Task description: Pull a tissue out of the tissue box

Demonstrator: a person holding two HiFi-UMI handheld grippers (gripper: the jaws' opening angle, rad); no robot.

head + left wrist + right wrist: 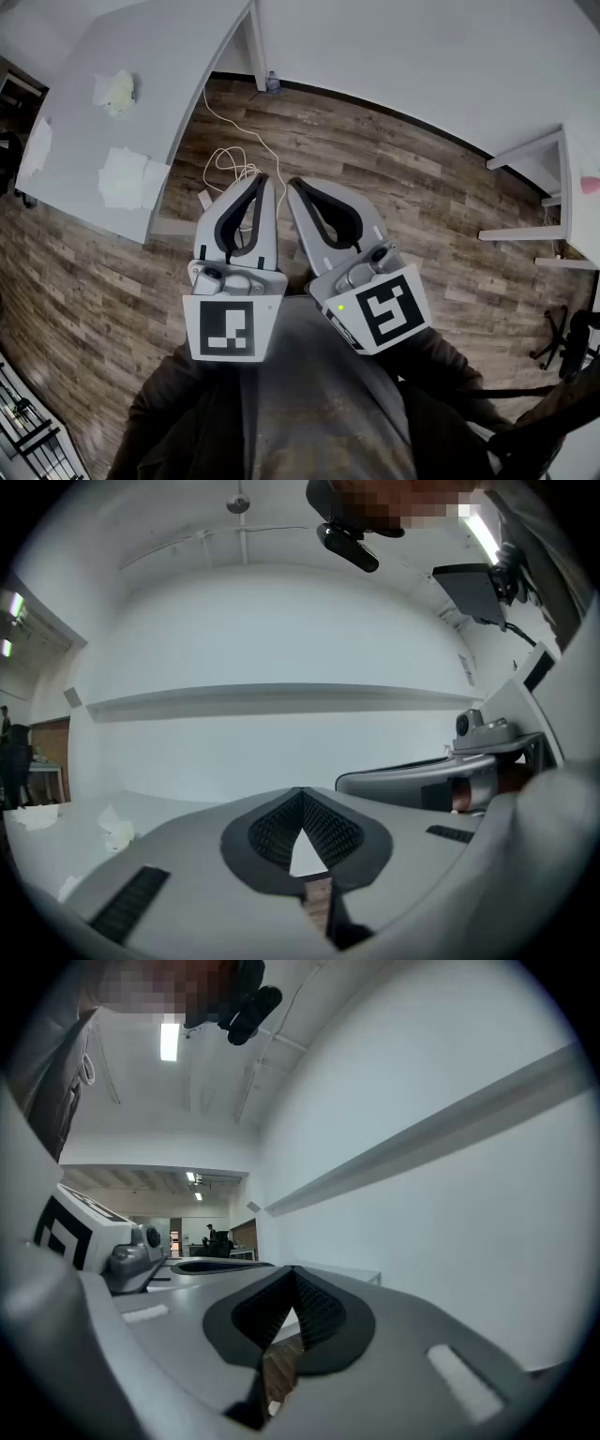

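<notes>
While I hold both grippers side by side over the wood floor [422, 216], the left gripper [264, 180] and right gripper [292, 185] each have their jaws pressed together on nothing, the tips just beside each other. Loose tissues [127, 178] lie on the grey table [169, 56] - well apart from the fingers, off to their left.

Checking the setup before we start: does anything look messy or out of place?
Yes. Loose white tissues lie scattered on the grey table, one crumpled, and a white cable trails in loops across the wood floor. No tissue box is in view.
</notes>
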